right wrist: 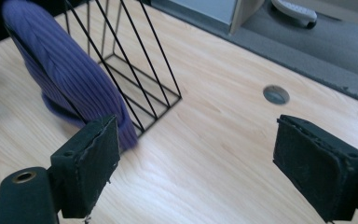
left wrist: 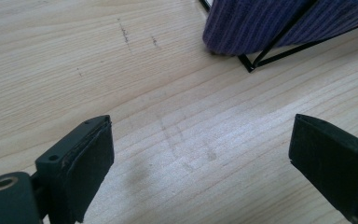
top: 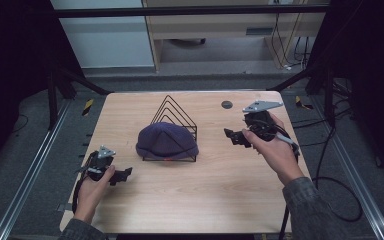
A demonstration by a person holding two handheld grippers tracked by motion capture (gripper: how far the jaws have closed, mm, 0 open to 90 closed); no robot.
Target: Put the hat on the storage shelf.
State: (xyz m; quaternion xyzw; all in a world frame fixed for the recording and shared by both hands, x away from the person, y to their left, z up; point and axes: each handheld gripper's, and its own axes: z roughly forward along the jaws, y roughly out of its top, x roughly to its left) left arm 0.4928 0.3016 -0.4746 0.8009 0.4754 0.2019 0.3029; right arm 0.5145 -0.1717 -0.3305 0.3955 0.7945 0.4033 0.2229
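Observation:
A purple knitted beanie (top: 167,140) rests upright in the front slot of a black wire rack (top: 174,116) at the middle of the wooden table (top: 195,195). My left gripper (top: 121,175) is low at the table's left, open, its jaws wide apart over bare wood, with the beanie's (left wrist: 261,23) edge and the rack's corner (left wrist: 249,65) ahead. To the right of the rack, my right gripper (top: 236,136) is held open with nothing between its jaws. In the right gripper view the beanie (right wrist: 70,74) leans within the rack's wires (right wrist: 135,60).
A small round grommet (top: 226,104) is set in the table near its far edge, also the grommet (right wrist: 276,94) in the right gripper view. Metal frame rails run along both sides of the table. Cables lie on the floor at right.

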